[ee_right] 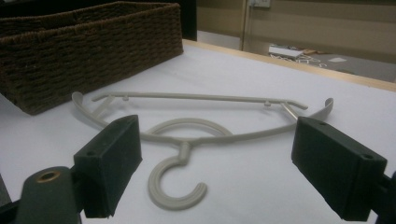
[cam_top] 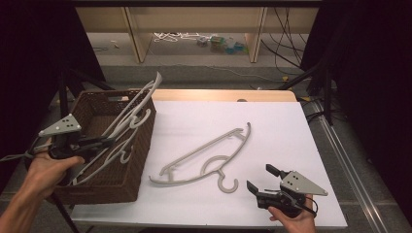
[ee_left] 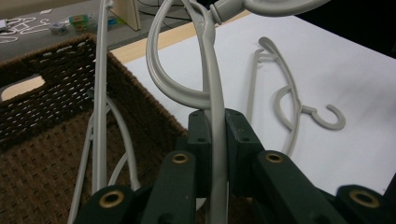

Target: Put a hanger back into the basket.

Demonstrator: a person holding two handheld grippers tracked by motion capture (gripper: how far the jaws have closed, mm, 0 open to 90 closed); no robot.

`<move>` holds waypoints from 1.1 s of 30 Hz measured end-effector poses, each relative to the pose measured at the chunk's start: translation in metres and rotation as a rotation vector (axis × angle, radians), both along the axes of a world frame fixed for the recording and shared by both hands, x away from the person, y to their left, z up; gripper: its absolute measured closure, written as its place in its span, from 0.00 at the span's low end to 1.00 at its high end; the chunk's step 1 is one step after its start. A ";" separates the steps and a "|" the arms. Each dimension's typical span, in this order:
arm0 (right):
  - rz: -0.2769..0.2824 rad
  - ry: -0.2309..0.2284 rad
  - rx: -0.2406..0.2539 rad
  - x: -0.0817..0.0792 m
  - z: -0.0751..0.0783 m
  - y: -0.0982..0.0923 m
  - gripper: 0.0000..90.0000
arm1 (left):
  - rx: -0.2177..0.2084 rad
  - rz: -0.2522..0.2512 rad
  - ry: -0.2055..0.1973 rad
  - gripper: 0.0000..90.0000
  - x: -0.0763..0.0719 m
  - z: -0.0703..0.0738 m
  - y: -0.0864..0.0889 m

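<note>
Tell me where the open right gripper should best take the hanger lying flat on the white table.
Probably the neck of the hanger, the short straight stem between hook and loop. It faces the right gripper, whose jaws stand wide open just before it, so a straight, low approach from the hook side would straddle it. The stem is narrow and lies flat, so the jaws must come down nearly to the table.

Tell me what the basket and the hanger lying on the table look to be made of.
Basket: dark brown woven wicker or rattan-like strands, matte; the open weave and braided rim show, though it could be synthetic. Hanger: pale grey moulded plastic by the look, smooth with a soft sheen, one piece with rounded edges and hook.
</note>
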State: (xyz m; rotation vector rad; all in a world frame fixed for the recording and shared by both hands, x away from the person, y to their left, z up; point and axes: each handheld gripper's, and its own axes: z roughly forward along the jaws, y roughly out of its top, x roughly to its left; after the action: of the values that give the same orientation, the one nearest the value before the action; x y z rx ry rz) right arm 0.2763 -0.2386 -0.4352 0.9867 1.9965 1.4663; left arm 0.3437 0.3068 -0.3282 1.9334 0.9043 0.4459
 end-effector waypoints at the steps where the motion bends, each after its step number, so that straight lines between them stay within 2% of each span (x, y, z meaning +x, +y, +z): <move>1: -0.001 0.003 0.001 0.000 0.000 0.000 0.19 | 0.006 0.009 -0.001 0.91 0.000 -0.001 0.003; 6: -0.001 0.000 0.002 0.000 -0.001 0.001 0.19 | 0.005 0.030 -0.009 0.91 0.001 -0.009 0.020; 8: -0.002 -0.001 0.001 0.000 0.000 0.001 0.19 | 0.031 0.023 -0.016 0.91 0.003 -0.011 0.027; 9: -0.005 -0.003 0.000 0.000 0.000 0.001 0.19 | 0.026 0.028 -0.014 0.91 0.004 -0.013 0.030; 10: -0.005 -0.006 0.001 0.001 0.000 0.001 0.19 | 0.038 0.024 -0.020 0.91 0.005 -0.014 0.034; 12: -0.002 0.007 0.002 0.000 0.000 0.001 0.19 | 0.026 0.034 -0.006 0.91 0.005 -0.018 0.039; 15: -0.001 0.001 0.001 0.000 0.000 0.000 0.19 | 0.047 0.028 -0.028 0.91 0.008 -0.022 0.048; 16: 0.000 0.000 0.002 0.000 0.000 0.000 0.19 | 0.020 0.050 -0.005 0.91 0.007 -0.024 0.049; 17: -0.001 0.002 -0.001 0.000 -0.001 0.001 0.19 | 0.040 0.034 -0.015 0.91 0.008 -0.025 0.052; 19: 0.002 0.001 0.006 0.001 -0.001 0.001 0.19 | 0.041 0.038 -0.013 0.91 0.009 -0.028 0.056; 20: -0.001 0.002 -0.002 0.001 -0.001 0.001 0.19 | 0.059 0.024 -0.025 0.91 0.010 -0.028 0.058; 21: -0.001 0.007 0.003 0.000 0.000 0.001 0.19 | 0.040 0.045 -0.004 0.91 0.008 -0.030 0.058; 22: -0.001 0.007 0.003 0.000 0.000 0.001 0.19 | 0.065 0.025 -0.020 0.91 0.009 -0.031 0.060; 23: -0.001 0.000 -0.001 0.001 -0.001 0.001 0.19 | 0.054 0.030 0.000 0.91 0.008 -0.032 0.060; 24: 0.007 0.006 0.012 0.001 -0.002 0.002 0.19 | 0.068 0.027 -0.011 0.91 0.009 -0.032 0.060; 25: 0.008 0.005 0.014 0.001 -0.002 0.002 0.19 | 0.055 0.023 0.001 0.91 0.008 -0.033 0.060; 26: 0.003 0.004 -0.005 0.001 -0.001 0.001 0.19 | 0.058 0.023 -0.008 0.91 0.008 -0.034 0.060; 27: 0.001 0.000 0.000 0.001 -0.001 0.001 0.19 | 0.079 0.011 -0.018 0.91 0.009 -0.034 0.061; 28: 0.004 0.005 -0.004 0.001 -0.001 0.001 0.19 | 0.070 0.018 0.000 0.91 0.008 -0.035 0.060; 30: 0.003 0.011 -0.008 0.001 -0.001 0.001 0.19 | 0.082 0.009 0.006 0.91 0.008 -0.036 0.060; 31: 0.003 0.010 -0.006 0.001 -0.001 0.001 0.19 | 0.053 0.008 -0.022 0.91 0.009 -0.039 0.059; 32: 0.006 0.011 -0.009 0.000 -0.001 0.001 0.19 | 0.093 0.006 0.001 0.91 0.009 -0.038 0.061; 33: 0.006 0.012 -0.006 0.000 -0.001 0.002 0.19 | 0.101 0.009 0.016 0.91 0.010 -0.039 0.061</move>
State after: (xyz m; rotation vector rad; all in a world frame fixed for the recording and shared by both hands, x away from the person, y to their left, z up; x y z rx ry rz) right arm 0.2767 -0.2371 -0.4359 0.9900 2.0130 1.4596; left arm 0.3535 0.3678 -0.3675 2.0272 0.9169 0.4905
